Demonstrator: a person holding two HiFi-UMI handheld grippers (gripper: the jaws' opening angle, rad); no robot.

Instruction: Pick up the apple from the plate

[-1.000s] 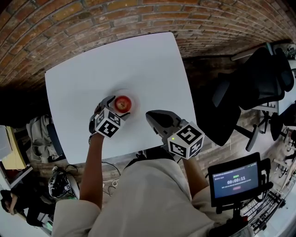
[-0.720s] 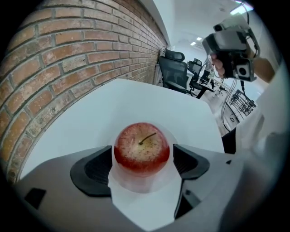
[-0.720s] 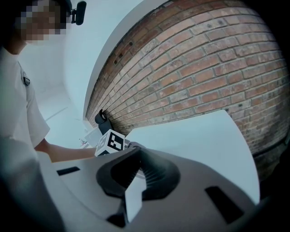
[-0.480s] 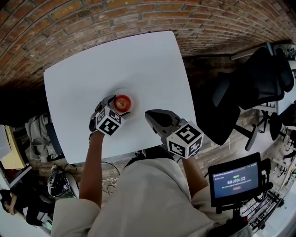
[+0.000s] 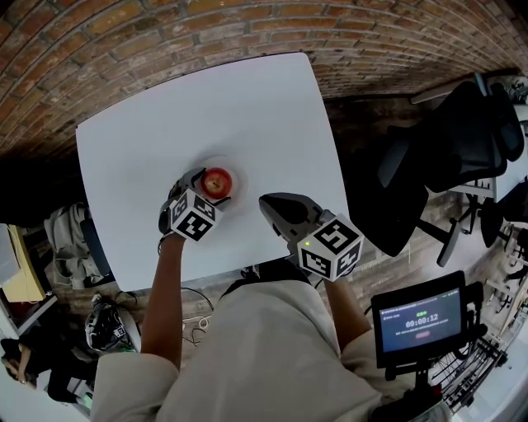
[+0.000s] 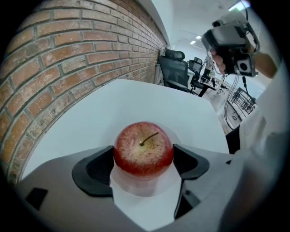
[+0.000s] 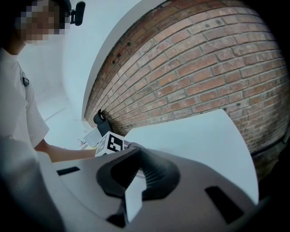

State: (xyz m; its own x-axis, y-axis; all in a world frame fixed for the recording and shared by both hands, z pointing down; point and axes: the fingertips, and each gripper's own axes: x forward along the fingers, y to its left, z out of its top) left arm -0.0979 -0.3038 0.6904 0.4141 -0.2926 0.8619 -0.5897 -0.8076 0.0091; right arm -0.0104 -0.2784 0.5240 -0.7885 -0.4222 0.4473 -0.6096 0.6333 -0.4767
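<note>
Closest to the head camera is the person's pale shirt point(image 5: 256, 354), with a small screen point(image 5: 419, 321) at their right side. The right gripper point(image 7: 137, 176) hovers over the near edge of the white table point(image 5: 247, 99). Its jaws are closed together with nothing between them, and it stays well clear of the fruit.

Just beyond and to the left, the left gripper point(image 5: 208, 189) reaches over the plate point(image 5: 238, 171). In the left gripper view its two dark pads point(image 6: 97, 170) press against opposite sides of the apple point(image 6: 143, 152), so it is clasping the fruit. The apple is red with a yellowish speckled top and stands stem up. Its base sits on the small pale plate, which lies in the near-left part of the table.

The rest of the tabletop stretches away bare. A brick wall point(image 5: 206, 25) runs along the table's far side, and a black office chair point(image 5: 462, 140) stands off to the right.
</note>
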